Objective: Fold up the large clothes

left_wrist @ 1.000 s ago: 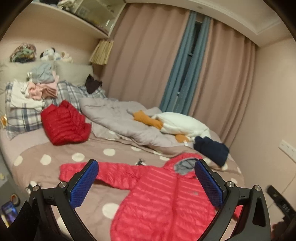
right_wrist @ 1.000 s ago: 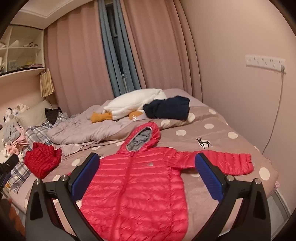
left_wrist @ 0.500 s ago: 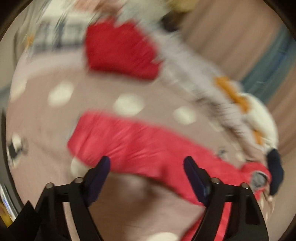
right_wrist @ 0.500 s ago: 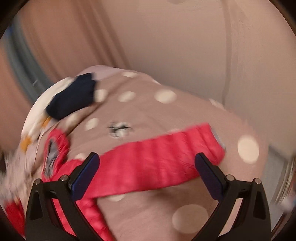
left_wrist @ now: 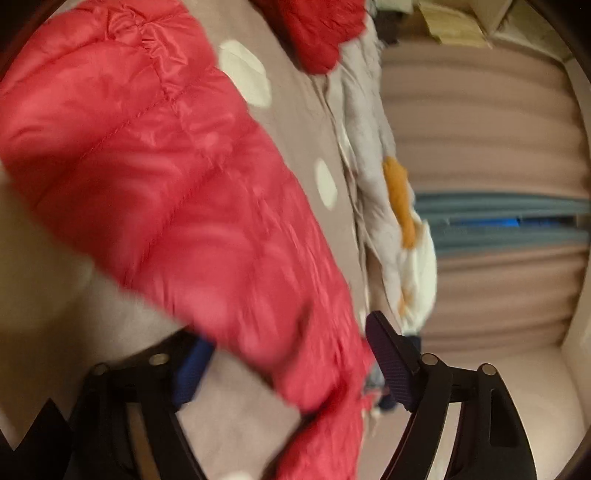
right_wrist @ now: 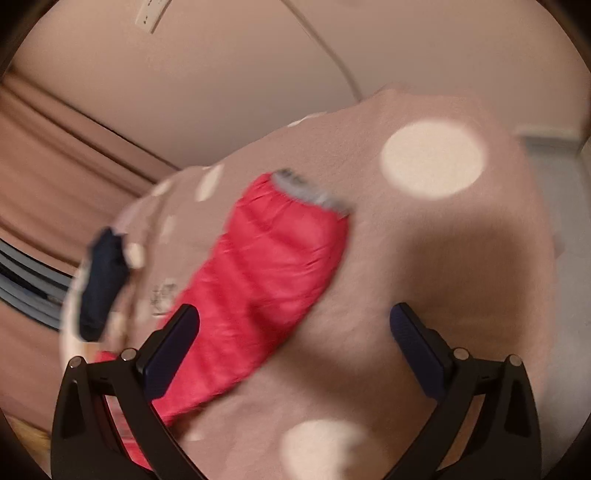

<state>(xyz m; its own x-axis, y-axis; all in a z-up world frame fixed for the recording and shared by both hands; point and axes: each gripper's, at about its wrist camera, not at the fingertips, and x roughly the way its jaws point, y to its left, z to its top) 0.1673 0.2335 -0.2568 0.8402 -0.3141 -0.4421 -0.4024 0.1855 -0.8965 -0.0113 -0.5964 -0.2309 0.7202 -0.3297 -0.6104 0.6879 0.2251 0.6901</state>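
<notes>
A red puffer jacket lies spread on the dotted bed cover. In the left wrist view its left sleeve (left_wrist: 177, 177) fills the frame and runs down between the fingers of my left gripper (left_wrist: 291, 365), which is open with the sleeve lying across the gap. In the right wrist view the right sleeve (right_wrist: 266, 280), with a grey cuff (right_wrist: 314, 192), lies on the cover; my right gripper (right_wrist: 295, 339) is open just above it, the left fingertip (right_wrist: 177, 332) over the sleeve's edge. Both views are blurred.
The bed cover (right_wrist: 461, 258) is mauve with cream dots. A second red jacket (left_wrist: 317, 33), a grey quilt (left_wrist: 365, 122) and a white and orange garment (left_wrist: 410, 240) lie further up the bed. A dark blue garment (right_wrist: 99, 284) lies near the curtains. A wall socket (right_wrist: 151, 14) and cable are on the wall.
Both grippers have dropped from a view over the whole bed down close to the jacket's sleeves and rolled sideways. Both stay open.
</notes>
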